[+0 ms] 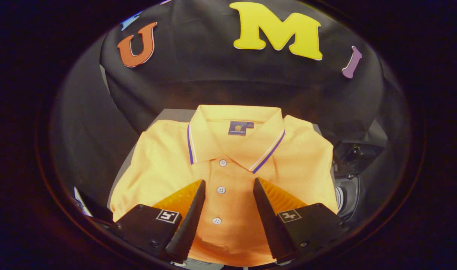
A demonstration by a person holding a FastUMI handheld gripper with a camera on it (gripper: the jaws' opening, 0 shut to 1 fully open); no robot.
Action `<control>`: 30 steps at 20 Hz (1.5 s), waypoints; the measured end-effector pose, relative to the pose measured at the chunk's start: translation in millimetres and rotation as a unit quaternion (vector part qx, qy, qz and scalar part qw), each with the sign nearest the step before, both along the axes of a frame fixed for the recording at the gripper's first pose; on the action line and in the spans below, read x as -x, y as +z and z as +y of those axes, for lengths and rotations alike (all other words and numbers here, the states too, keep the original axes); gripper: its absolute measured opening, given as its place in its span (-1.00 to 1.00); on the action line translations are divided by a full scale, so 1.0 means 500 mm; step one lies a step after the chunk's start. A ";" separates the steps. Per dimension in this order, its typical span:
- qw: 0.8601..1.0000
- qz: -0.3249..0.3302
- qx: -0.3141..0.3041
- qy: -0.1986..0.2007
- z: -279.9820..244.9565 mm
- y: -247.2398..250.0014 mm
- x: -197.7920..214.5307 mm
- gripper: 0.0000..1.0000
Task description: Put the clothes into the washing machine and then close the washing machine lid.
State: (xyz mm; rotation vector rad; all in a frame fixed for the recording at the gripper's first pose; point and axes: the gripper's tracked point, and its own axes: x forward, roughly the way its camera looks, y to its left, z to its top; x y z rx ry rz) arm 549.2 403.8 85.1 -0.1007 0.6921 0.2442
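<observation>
Between spread tool fingers, folded knit polo shirt

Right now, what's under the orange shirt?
A grey surface peeks out past the folded orange polo shirt near its collar. The shirt hides whatever lies directly beneath it. The gripper has its fingers open above the buttons.

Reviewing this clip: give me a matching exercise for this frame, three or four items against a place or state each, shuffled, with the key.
Items:
1. polo shirt
2. claw
3. middle button
4. neck label

Descriptions:
A. open, poised over the shirt's front
B. inside the collar, beyond the fingers
C. folded flat, collar away from the camera
D. between the two fingers

Pairs: 1-C, 2-A, 3-D, 4-B
</observation>
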 end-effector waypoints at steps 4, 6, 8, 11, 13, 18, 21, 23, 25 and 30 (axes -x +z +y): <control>1.000 -0.009 -0.017 0.017 -0.008 0.003 0.001 -0.03; 0.999 -0.007 -0.033 0.032 -0.021 0.005 0.004 -0.33; 0.997 0.006 -0.071 0.034 -0.032 0.002 0.028 -0.62; 0.995 0.014 -0.089 0.049 -0.052 -0.003 0.045 -0.84; 0.994 0.013 -0.099 0.051 -0.066 -0.003 0.065 -0.87; 0.992 -0.037 -0.097 0.073 -0.104 0.036 0.095 -0.89; 0.988 -0.089 -0.085 0.089 -0.133 0.090 0.115 -0.89; 0.984 -0.128 -0.083 0.095 -0.152 0.135 0.137 -0.89; 0.980 -0.158 -0.080 0.093 -0.182 0.173 0.169 -0.89; 0.967 -0.225 -0.095 0.066 -0.291 0.281 0.255 -0.89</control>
